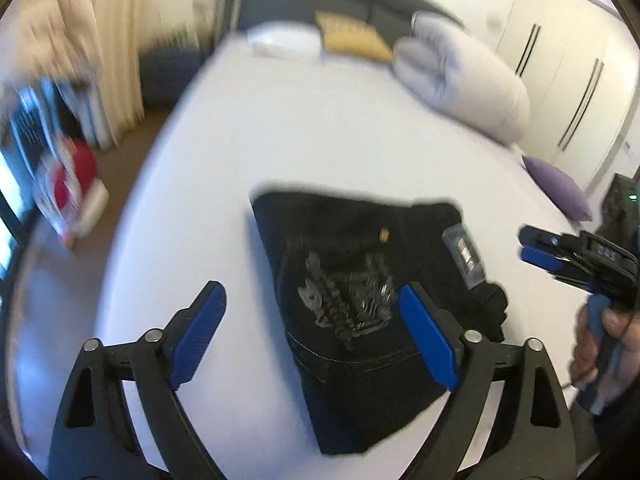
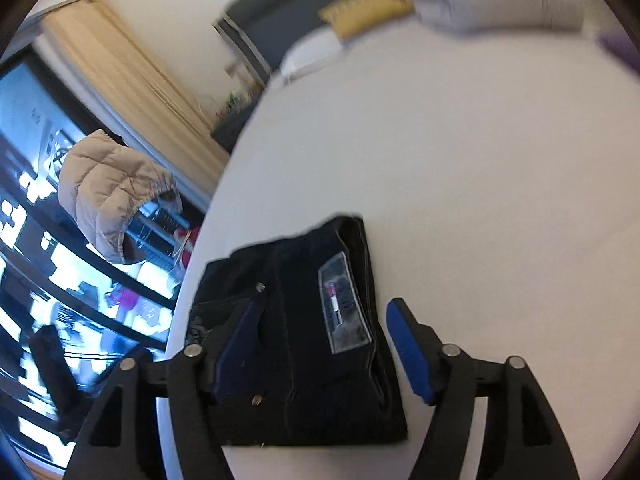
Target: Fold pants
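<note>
- We hold the left gripper (image 1: 312, 334) above a white bed (image 1: 320, 128), its blue pads spread wide and gripping nothing.
- The black pants (image 1: 360, 308) lie folded into a compact bundle on the sheet just ahead of and below those jaws, nearer the right-hand pad, a decorated back pocket facing up.
- Our right gripper (image 2: 320, 354) is likewise released; the pants (image 2: 304, 344) lie beneath and between its fingers, a grey waistband patch (image 2: 343, 304) showing between the pads, neither pad pressing the cloth.
- Seen from the left gripper, the right gripper (image 1: 536, 248) hangs off to its right, beyond the pants, a hand (image 1: 600, 344) on its handle.
- Far ahead of both tongs: a rolled white duvet (image 1: 460, 76) and a yellow cushion (image 1: 352, 36).
</note>
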`<state>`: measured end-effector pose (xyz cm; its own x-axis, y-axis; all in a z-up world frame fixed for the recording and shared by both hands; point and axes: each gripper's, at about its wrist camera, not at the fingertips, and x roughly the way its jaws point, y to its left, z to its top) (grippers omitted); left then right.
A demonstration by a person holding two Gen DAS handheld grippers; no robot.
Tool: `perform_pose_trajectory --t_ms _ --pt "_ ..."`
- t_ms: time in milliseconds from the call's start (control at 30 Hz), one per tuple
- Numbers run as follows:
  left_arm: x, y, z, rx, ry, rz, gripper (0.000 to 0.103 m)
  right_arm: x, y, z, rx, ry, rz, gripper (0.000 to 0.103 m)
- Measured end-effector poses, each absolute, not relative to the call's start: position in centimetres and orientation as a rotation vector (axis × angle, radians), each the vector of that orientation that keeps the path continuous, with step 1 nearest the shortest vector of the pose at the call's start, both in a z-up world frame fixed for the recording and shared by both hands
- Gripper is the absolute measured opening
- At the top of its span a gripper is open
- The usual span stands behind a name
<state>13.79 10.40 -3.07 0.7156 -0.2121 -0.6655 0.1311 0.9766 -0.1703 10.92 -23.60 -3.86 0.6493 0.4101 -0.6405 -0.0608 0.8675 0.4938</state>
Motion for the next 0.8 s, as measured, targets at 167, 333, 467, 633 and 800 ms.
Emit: perform_pose_trajectory --t_ms 167,333,467,633,800 --pt "6.1 9.4 4.4 -0.007 0.497 -0.096 0.103 4.4 -23.2 1.8 0.344 0.631 0.216 0.091" --pt "-0.8 7.8 10.4 0.020 0.360 -0.030 0.103 -2.3 -22.8 7.0 0.280 0.397 0.191 0.103" --pt "-4.5 7.3 13.4 0.012 0.332 -0.036 0.103 -6.0 -22.2 10.1 0.226 0.287 0.181 0.103" --pt "-9.5 7.9 15.6 -0.016 0.302 -0.050 0.103 -9.5 -21.2 13.3 0.159 0.191 0.131 0.103" --pt "-12.7 8.1 16.5 0.059 0.304 0.071 0.103 -11.4 -19.9 14.9 0.145 0.223 0.140 0.103"
